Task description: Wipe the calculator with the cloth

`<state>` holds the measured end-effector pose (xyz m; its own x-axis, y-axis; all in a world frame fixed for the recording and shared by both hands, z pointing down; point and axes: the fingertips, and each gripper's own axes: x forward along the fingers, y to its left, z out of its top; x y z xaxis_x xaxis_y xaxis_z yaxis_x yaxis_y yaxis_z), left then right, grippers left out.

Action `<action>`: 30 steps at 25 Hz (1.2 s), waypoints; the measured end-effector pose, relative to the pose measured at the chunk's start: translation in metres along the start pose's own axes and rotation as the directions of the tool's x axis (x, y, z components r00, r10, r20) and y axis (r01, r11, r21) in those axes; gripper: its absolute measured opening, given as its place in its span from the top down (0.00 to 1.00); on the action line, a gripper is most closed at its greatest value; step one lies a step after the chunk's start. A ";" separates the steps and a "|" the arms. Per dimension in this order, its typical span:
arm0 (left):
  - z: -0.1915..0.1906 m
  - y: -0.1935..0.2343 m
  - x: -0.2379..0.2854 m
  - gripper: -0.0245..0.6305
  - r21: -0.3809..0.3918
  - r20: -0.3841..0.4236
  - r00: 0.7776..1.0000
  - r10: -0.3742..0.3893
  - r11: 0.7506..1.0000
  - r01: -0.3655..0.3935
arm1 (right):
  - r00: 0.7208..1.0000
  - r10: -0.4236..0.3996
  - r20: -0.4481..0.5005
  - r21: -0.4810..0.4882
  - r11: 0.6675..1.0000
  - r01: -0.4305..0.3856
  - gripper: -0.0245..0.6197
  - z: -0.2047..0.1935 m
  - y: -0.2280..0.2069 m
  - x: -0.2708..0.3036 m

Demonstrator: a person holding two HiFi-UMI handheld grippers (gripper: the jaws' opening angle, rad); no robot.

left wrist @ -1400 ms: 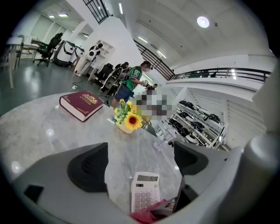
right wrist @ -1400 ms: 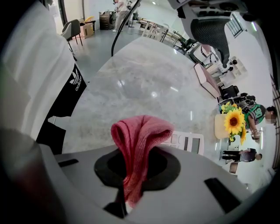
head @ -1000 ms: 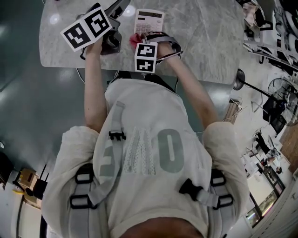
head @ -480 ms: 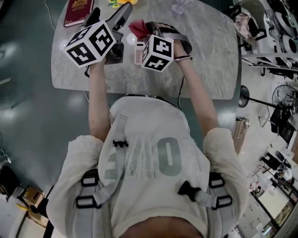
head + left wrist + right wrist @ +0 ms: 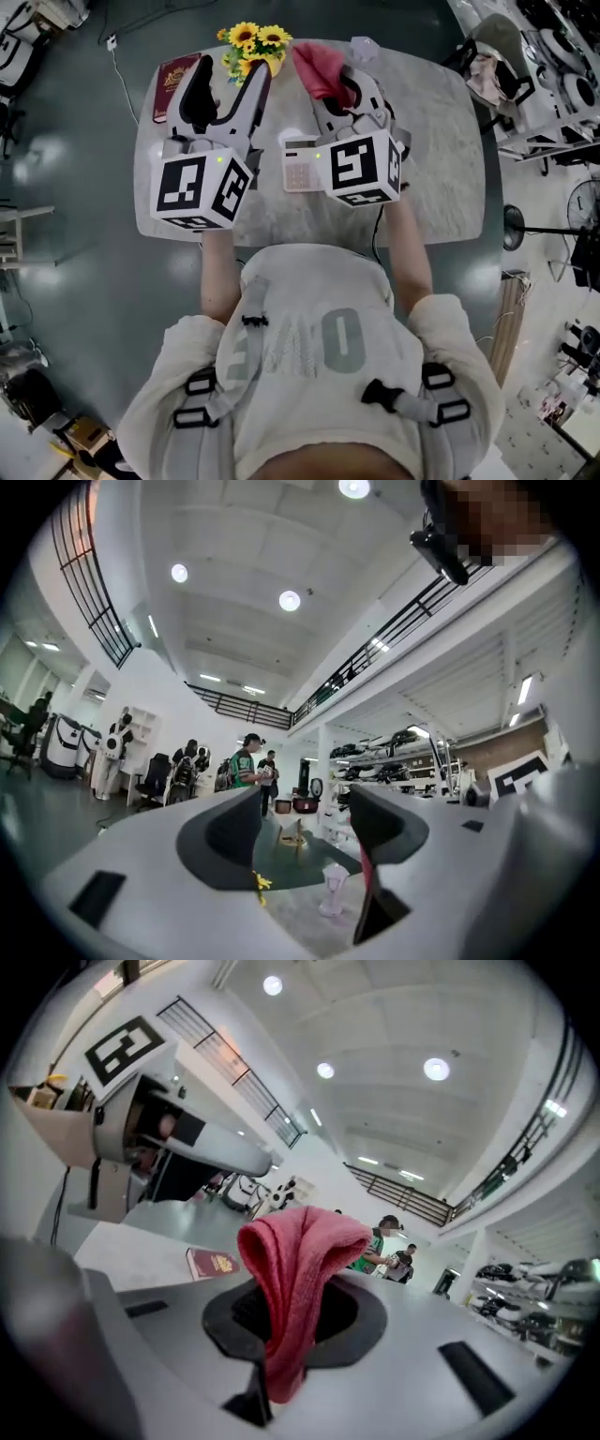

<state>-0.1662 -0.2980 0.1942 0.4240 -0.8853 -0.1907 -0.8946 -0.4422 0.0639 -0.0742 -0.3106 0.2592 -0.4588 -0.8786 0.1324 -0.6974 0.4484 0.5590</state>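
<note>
Calculator [image 5: 300, 171]: flat on table [image 5: 441, 187], about 5 o'clock of flowers [image 5: 253, 42]. My right gripper [image 5: 339, 94] clamps cloth [image 5: 317, 67], clear of it. My left gripper [image 5: 225, 89]: empty, jaws closing. I judge wiping done or paused; cleanliness unreadable.

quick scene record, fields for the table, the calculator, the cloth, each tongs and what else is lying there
table: grey marbled top
calculator: white, flat on the table, partly hidden in the head view
cloth: red, pinched in the right tongs, hanging clear of the calculator
right tongs: shut on cloth, held up in the air
left tongs: closing, nothing between them, also held up
other items: yellow flowers and red booklet near the far edge
</note>
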 end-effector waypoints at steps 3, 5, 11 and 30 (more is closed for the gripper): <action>0.011 -0.014 -0.007 0.64 0.056 0.036 0.999 0.023 0.998 -0.025 | 0.997 -0.065 0.051 0.119 0.991 0.058 0.88 0.006 -0.018 -0.018; 0.013 -0.021 -0.009 0.71 0.116 0.045 0.998 0.045 0.992 -0.050 | 0.994 -0.093 0.063 0.173 0.982 0.081 0.88 0.004 -0.029 -0.027; 0.006 -0.030 -0.013 0.88 0.205 0.065 0.994 0.084 0.974 -0.096 | 0.985 -0.162 0.059 0.278 0.950 0.140 0.88 -0.012 -0.041 -0.048; 0.012 -0.005 -0.038 0.93 0.239 0.159 0.958 0.240 0.932 -0.274 | 0.981 -0.192 0.015 0.495 0.854 0.159 0.88 -0.053 -0.040 -0.070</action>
<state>-0.1798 -0.2607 0.1889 0.1685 -0.9313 -0.3229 -0.9832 -0.1355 -0.1223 0.0152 -0.2754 0.2712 -0.3248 -0.9457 0.0099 -0.9413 0.3243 0.0939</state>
